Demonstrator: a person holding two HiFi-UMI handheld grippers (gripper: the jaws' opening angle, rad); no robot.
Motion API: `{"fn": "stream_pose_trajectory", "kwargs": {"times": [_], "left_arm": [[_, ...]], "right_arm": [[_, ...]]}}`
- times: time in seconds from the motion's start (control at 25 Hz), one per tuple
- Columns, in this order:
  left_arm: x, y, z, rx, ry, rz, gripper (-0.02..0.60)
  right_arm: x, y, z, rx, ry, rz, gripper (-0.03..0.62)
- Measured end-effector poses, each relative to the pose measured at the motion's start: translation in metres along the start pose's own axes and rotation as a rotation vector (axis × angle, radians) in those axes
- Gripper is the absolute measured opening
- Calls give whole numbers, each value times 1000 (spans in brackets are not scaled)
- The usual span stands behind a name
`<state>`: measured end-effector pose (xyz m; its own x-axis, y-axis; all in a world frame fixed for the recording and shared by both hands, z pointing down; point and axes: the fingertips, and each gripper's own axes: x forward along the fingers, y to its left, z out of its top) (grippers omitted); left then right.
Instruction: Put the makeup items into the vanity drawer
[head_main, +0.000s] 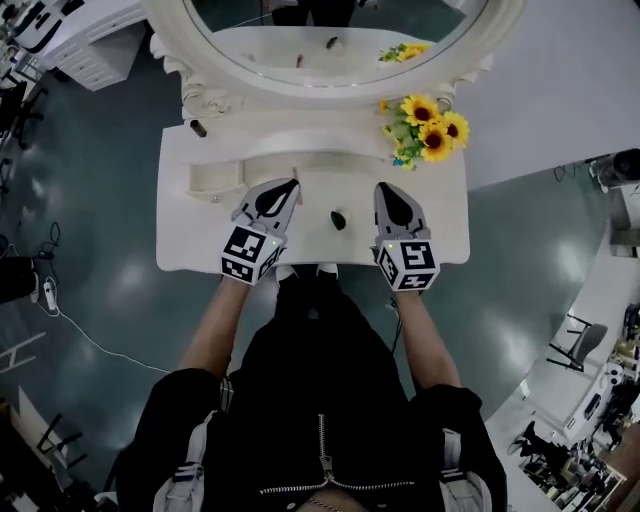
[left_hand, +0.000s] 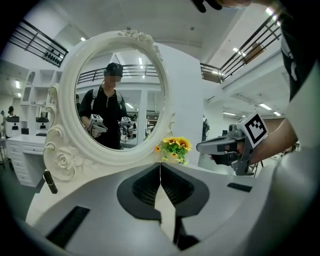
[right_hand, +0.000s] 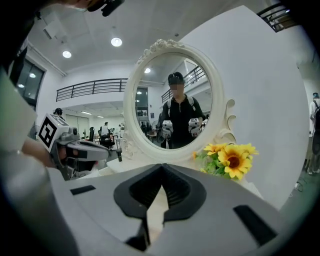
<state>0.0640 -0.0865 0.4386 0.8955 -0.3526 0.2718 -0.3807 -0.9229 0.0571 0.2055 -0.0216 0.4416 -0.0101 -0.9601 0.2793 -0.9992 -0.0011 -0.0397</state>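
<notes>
A small dark makeup item (head_main: 338, 220) lies on the white vanity top (head_main: 450, 215), between my two grippers and slightly nearer the front edge. A black tube (head_main: 197, 128) leans by the mirror's base at the far left, also visible in the left gripper view (left_hand: 49, 181). My left gripper (head_main: 291, 184) hovers over the top's middle, its jaws closed together and empty (left_hand: 160, 165). My right gripper (head_main: 385, 187) is level with it to the right, also shut and empty (right_hand: 161, 165). Neither touches an item. I cannot make out a drawer front.
An oval mirror in a carved white frame (head_main: 300, 85) stands at the back of the vanity. Sunflowers (head_main: 428, 125) sit at the back right. A shallow white tray or recess (head_main: 213, 182) lies on the left of the top. Grey floor surrounds the vanity.
</notes>
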Motion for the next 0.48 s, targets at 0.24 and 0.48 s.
{"fn": "stream_pose_trajectory", "kwargs": {"times": [0.24,0.48], "left_arm": [[-2,10,-38,-61,52,46,21],[-3,15,-68,-105,93,77,21]], "right_arm": [[12,9,-46,13,83,41,11],[22,20,-82,-7,147,85,108]]}}
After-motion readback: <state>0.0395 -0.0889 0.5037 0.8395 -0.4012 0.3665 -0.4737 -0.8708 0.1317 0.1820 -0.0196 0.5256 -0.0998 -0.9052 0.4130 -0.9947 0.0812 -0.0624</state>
